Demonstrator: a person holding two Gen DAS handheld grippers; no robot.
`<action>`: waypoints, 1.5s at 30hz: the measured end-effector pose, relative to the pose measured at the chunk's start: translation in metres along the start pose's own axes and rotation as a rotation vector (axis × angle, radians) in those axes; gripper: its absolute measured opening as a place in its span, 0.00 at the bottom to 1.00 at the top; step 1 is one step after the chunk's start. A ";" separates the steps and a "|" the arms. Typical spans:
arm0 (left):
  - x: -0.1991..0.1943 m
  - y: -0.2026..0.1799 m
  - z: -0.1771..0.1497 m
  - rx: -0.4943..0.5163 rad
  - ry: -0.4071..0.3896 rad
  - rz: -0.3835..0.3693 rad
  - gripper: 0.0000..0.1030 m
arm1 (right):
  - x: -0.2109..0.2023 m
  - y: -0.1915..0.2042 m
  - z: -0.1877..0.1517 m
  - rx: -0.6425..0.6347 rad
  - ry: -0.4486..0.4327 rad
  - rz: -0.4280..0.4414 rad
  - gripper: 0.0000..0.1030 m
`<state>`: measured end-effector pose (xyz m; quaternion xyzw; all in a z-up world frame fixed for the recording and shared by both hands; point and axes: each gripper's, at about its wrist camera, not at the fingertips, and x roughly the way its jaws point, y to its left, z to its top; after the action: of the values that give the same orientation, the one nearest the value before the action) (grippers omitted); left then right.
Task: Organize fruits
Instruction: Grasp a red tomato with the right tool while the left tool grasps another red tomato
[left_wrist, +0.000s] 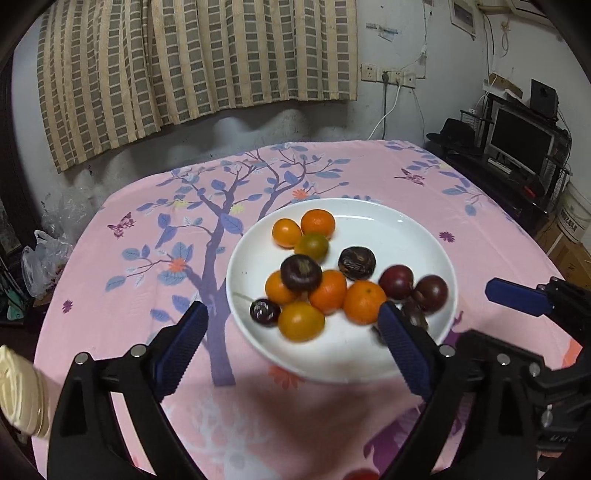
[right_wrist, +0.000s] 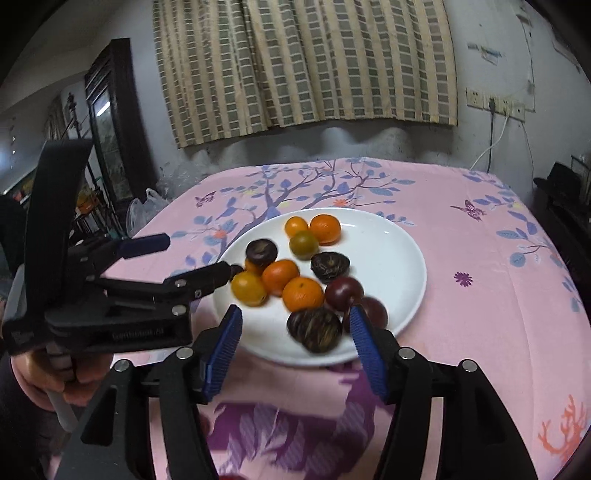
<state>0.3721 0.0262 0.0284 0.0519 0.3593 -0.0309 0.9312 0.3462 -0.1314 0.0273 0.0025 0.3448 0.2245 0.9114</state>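
Note:
A white plate (left_wrist: 388, 229) on the pink floral tablecloth holds several orange tangerines (left_wrist: 364, 301) and several dark purple fruits (left_wrist: 301, 273). It also shows in the right wrist view (right_wrist: 399, 254). My left gripper (left_wrist: 293, 314) is open, its fingers either side of the plate's near fruits, holding nothing. My right gripper (right_wrist: 295, 321) is open around a dark wrinkled fruit (right_wrist: 314, 328) at the plate's near edge, not closed on it. In the right wrist view the left gripper (right_wrist: 192, 258) is seen from the side at the plate's left rim.
The table (left_wrist: 129, 277) is covered with a pink cloth with a tree print. Plastic bags (left_wrist: 44, 258) lie off its left edge. A monitor and shelf (left_wrist: 521, 140) stand at the right. A curtain (left_wrist: 199, 55) hangs on the back wall.

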 end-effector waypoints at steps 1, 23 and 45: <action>-0.007 -0.002 -0.004 0.009 -0.008 0.007 0.90 | -0.006 0.002 -0.005 -0.003 -0.005 0.005 0.63; -0.029 0.041 -0.103 -0.142 0.099 0.015 0.95 | -0.021 0.069 -0.106 -0.248 0.210 0.086 0.59; -0.030 -0.012 -0.116 0.056 0.124 -0.176 0.74 | -0.025 0.010 -0.088 0.042 0.138 0.005 0.27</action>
<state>0.2713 0.0288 -0.0377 0.0482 0.4184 -0.1193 0.8991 0.2708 -0.1460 -0.0226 0.0070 0.4114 0.2193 0.8847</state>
